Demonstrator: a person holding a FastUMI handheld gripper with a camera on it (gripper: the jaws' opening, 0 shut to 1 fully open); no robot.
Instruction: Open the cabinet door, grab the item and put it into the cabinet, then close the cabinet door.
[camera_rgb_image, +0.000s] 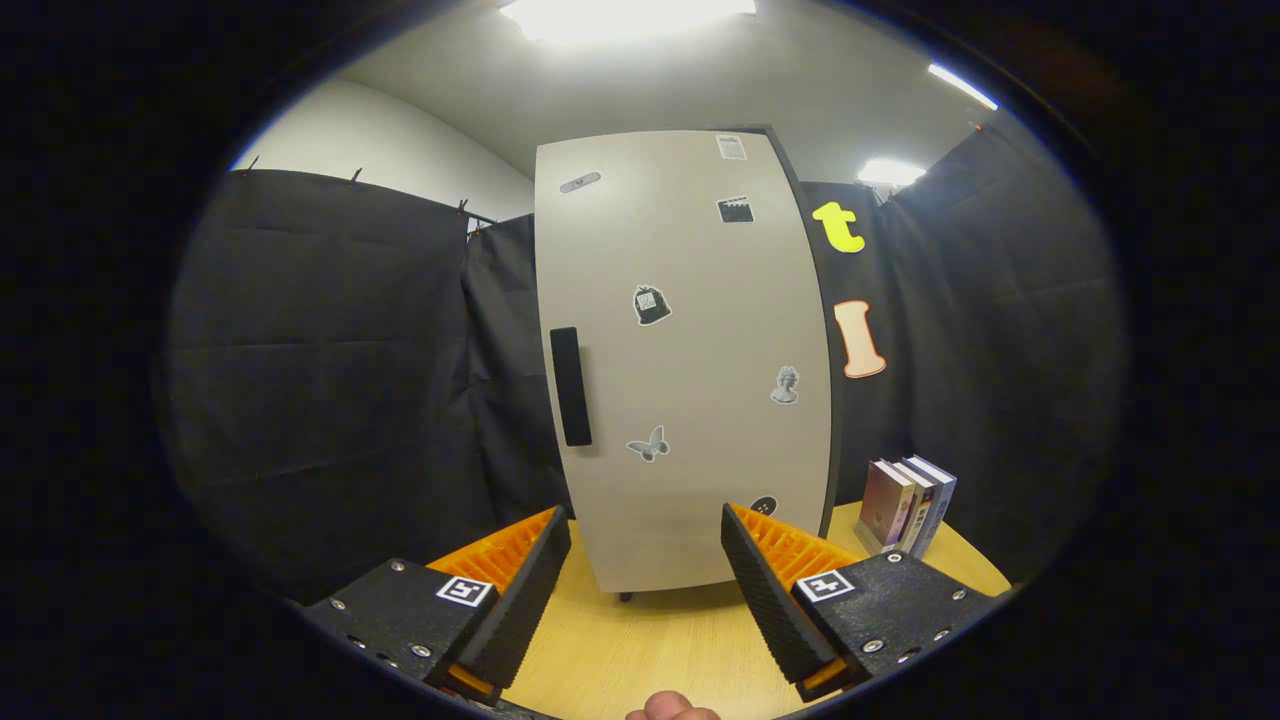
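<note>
The booth's black cloth wall (330, 370) hangs at the left, clipped along its top edge, with a pale room wall above it. Next comes the cabinet (690, 380), a tall pale box standing on the wooden table (650, 650) straight ahead of the fingers and well beyond them. Its door (700, 440) is closed, so what lies inside cannot be seen. A dark vertical handle (570, 386) sits near the door's left edge, at about mid-height, and small stickers are scattered across the door face, among them a butterfly (649, 443) low down and a bust (786, 385) toward the right edge. A small foot (625, 597) shows under the cabinet's front left corner. The gripper (645, 570) is spread wide with nothing between its fingers, only bare tabletop and the foot of the cabinet showing in the gap. A fingertip (670, 708) of the person's hand peeks in at the very bottom, between the two finger bases. To the right of the cabinet, just beside it on the table, a few books (907, 505) stand upright together, spines facing forward, apart from the gripper.
</note>
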